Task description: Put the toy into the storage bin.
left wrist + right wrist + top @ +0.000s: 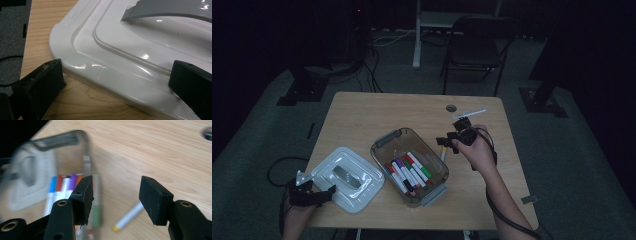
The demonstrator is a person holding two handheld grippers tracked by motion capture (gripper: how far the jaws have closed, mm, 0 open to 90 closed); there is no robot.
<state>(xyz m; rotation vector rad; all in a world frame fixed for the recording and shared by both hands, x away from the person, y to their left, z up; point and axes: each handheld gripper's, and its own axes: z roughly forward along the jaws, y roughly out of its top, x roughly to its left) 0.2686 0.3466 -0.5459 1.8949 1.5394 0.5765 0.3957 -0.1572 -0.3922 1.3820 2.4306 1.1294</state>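
Where the table's near edge meets the person's forearms in the high view, the left gripper [314,194] is seen lying low beside the white lid [347,177], which rests flat on the wooden table [362,115] at its near left corner. From the left gripper view, the lid's glossy rim [110,75] is shown between the two black jaws, one jaw resting on the wood just outside the rim and the other lying over the lid's top near its grey handle [170,8]; the jaws are spread wide and no squeeze on the lid can be made out.

Just to the right of the lid, the clear plastic bin [409,167] is placed, with coloured markers [409,172] laid side by side inside it. Beyond the bin's right wall, a yellow-capped marker [443,152] is found lying on the bare table. Above it the right gripper [451,140] is held in the person's right hand [477,150]. In the right gripper view, its jaws are seen standing moderately apart with nothing between them, the yellow-capped marker [128,217] lying on the wood below the gap. Farther off, a thin white stick [469,114] and a round cable hole [451,108] are seen near the table's far edge.
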